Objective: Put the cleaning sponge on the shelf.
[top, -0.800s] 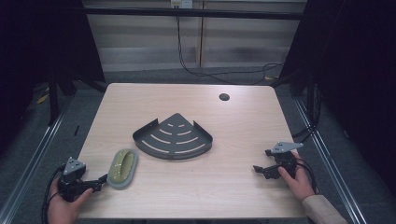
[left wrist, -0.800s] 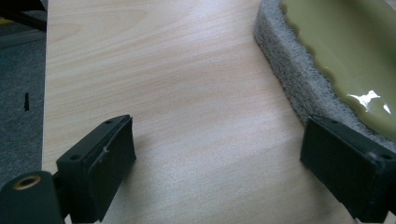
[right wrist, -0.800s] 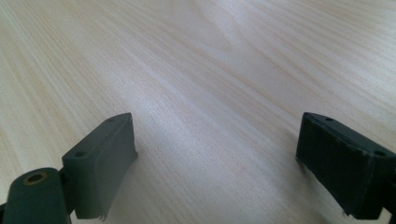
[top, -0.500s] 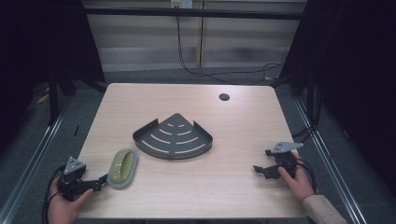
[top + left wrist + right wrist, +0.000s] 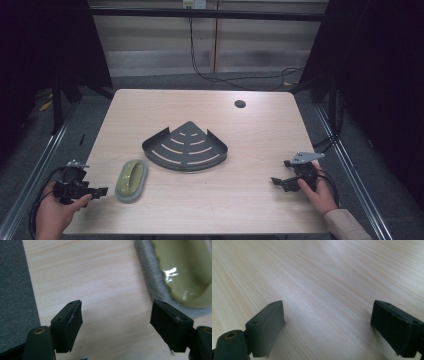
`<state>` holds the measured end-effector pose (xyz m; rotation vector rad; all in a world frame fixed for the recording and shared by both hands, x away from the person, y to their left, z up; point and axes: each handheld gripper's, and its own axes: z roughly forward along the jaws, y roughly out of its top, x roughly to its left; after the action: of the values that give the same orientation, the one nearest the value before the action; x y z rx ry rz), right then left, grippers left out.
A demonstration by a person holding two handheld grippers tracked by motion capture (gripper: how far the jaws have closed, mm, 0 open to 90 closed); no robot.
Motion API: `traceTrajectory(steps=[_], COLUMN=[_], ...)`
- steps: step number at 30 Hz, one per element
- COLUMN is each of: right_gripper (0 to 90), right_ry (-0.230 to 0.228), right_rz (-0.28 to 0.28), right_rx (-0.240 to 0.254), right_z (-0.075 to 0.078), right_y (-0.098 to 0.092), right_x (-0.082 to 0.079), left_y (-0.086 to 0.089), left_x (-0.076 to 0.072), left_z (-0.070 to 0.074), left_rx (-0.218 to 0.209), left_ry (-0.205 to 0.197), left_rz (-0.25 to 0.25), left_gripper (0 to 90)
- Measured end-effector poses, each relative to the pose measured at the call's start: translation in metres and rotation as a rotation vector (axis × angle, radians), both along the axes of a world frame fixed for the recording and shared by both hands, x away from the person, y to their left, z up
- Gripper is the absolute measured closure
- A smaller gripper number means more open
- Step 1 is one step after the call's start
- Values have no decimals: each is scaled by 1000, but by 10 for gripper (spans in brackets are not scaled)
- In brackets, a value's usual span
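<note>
A dark grey fan-shaped corner rack with curved slots lies at the table's middle. Left of it rests an olive-green oval brush on a grey pad, seen close up as a glossy green body. My left gripper sits at the table's front left corner, a short way left of the brush, open with bare wood between its pads. My right gripper rests near the front right edge, open over bare tabletop, its pads wide apart.
The light wooden table has a round cable hole at the back right. Dark carpet lies past the table's left edge. Metal rails flank both sides, and cables hang along the back wall.
</note>
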<state>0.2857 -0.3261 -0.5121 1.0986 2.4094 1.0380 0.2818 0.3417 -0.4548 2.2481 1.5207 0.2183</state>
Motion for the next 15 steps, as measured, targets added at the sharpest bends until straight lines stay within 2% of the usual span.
traceTrajectory(steps=[3, 5, 7, 8, 15], right_gripper=[111, 111, 111, 111, 111], right_ry=[0, 0, 0, 0, 0], right_rz=[0, 0, 0, 0, 0], right_rx=[0, 0, 0, 0, -1], right_z=[0, 0, 0, 0, 0], right_y=[0, 0, 0, 0, 0], right_x=[0, 0, 0, 0, 0], left_y=[-6, -11, -13, -18, -35], left_x=[6, 11, 12, 17, 30], left_z=[10, 15, 17, 21, 33], left_rx=[13, 4, 6, 10, 21], left_ry=[34, 69, 77, 98, 134], left_rz=[-6, -3, -5, -14, -28], left_gripper=[268, 284, 292, 299, 320])
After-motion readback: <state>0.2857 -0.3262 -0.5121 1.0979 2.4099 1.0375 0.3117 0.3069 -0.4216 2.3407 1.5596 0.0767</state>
